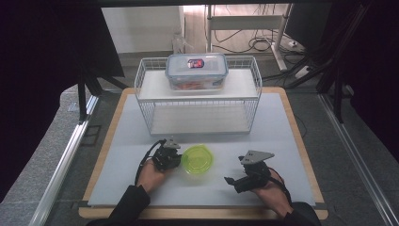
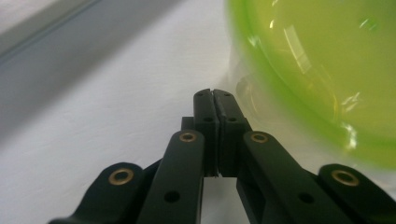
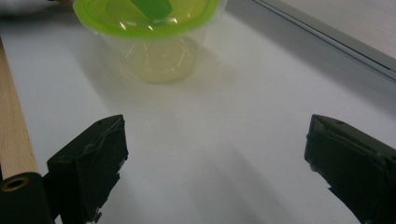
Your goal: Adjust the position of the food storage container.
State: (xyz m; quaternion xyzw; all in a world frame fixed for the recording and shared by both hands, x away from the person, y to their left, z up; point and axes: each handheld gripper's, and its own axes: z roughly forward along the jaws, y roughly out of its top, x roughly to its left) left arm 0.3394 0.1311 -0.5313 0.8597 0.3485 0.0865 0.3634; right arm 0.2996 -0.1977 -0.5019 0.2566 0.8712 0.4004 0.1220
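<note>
Nearest me, I am resting my right tool (image 1: 229,180) wide apart on the tabletop (image 1: 282,141), while my left tool (image 1: 175,160), pinched together and empty, is nudging beside the green-lidded tub (image 1: 197,159), probably steadying it; beyond, a lidded box (image 1: 196,70) is topping the wire rack (image 1: 197,96).

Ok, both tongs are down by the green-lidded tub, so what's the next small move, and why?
Probably open the left tongs before anything else. Their jaws are pressed shut with nothing between them, right beside the green-lidded tub, so they can't take hold of it as they are. The right tongs are already wide open, facing the tub across bare mat, and could close in afterwards.
</note>
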